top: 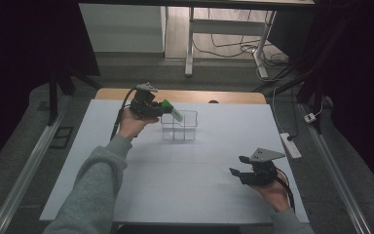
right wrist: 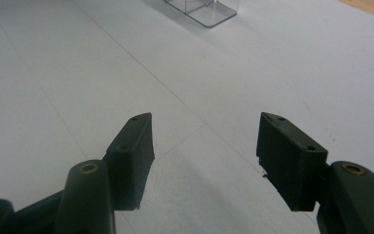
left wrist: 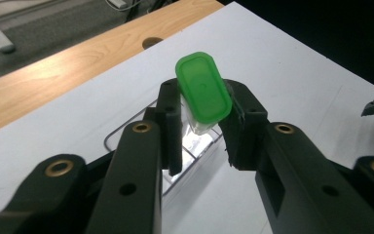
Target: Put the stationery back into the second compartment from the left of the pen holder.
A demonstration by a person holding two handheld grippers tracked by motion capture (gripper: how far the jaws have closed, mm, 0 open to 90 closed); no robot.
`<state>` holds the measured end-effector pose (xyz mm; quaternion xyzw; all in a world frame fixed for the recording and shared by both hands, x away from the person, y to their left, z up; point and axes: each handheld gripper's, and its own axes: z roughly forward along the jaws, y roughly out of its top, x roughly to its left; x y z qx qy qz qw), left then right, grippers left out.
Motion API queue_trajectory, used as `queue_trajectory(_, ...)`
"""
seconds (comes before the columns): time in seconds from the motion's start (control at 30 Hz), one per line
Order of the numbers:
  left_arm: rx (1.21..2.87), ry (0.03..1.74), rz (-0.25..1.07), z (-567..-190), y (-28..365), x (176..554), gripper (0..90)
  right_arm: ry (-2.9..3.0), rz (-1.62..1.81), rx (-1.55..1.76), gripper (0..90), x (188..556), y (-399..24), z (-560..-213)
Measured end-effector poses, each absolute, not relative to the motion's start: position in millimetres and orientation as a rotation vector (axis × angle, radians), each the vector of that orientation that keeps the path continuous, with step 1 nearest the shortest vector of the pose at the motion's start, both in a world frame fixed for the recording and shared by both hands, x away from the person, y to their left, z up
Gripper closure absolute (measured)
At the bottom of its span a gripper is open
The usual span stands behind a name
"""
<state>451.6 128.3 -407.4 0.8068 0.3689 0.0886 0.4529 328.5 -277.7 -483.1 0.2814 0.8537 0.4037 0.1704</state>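
A small clear container with a green cap is pinched between the jaws of my left gripper, tilted with the cap end up. In the high view the left gripper holds that green-capped container just above the left edge of a clear plastic divided box on the white table. Part of the clear box shows below the held container. My right gripper hovers low over the table's near right area, open with nothing between its fingers. The clear box lies far ahead of it.
The white table top is backed by a bare wooden strip with a dark hole in it. A power strip and cables lie on the floor to the right. Desk legs stand beyond the table.
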Motion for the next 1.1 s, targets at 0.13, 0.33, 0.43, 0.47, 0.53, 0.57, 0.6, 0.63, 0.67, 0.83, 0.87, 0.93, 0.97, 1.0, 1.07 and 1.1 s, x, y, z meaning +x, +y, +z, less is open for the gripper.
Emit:
queue_trajectory(0.13,1.985,0.9,0.213,-412,126,450,44.8,2.426,1.144,0.807,37.7,329,-280,-484)
queue_trajectory(0.33,1.975,0.847,0.291,-411,144,415,35.6,2.406,1.137,0.832,37.6,328,-287,-485)
queue_trajectory(0.43,1.984,0.834,0.308,-418,160,388,35.2,2.395,1.152,0.845,37.4,327,-292,-485)
queue_trajectory(0.47,1.978,0.838,0.306,-421,166,379,35.0,2.387,1.159,0.846,37.2,327,-294,-485)
queue_trajectory(0.53,1.954,0.853,0.292,-430,178,360,34.8,2.384,1.164,0.858,36.9,327,-297,-485)
queue_trajectory(0.57,1.956,0.858,0.291,-434,184,352,34.7,2.384,1.165,0.863,36.8,327,-298,-486)
queue_trajectory(0.6,1.958,0.864,0.293,-439,189,343,34.6,2.384,1.167,0.865,36.6,328,-298,-486)
queue_trajectory(0.63,1.958,0.873,0.292,-444,194,336,34.5,2.38,1.171,0.868,36.6,328,-299,-486)
queue_trajectory(0.67,1.955,0.88,0.291,-448,199,328,34.3,2.379,1.174,0.873,36.5,328,-299,-486)
queue_trajectory(0.83,1.97,0.908,0.286,-469,217,297,33.4,2.373,1.178,0.864,36.1,327,-300,-485)
queue_trajectory(0.87,1.972,0.911,0.286,-473,219,292,33.3,2.367,1.182,0.866,36.0,327,-300,-484)
queue_trajectory(0.93,1.981,0.92,0.284,-480,222,286,33.1,2.363,1.197,0.866,36.1,327,-300,-484)
queue_trajectory(0.97,1.987,0.921,0.285,-482,223,284,33.0,2.36,1.2,0.864,36.1,328,-300,-483)
queue_trajectory(1.0,1.992,0.922,0.286,-484,223,282,33.0,2.354,1.204,0.862,36.1,328,-300,-483)
queue_trajectory(1.07,1.991,0.927,0.285,-486,224,280,32.6,2.357,1.208,0.854,35.8,327,-299,-482)
queue_trajectory(1.1,1.99,0.929,0.285,-487,225,280,32.4,2.356,1.206,0.848,35.6,327,-299,-482)
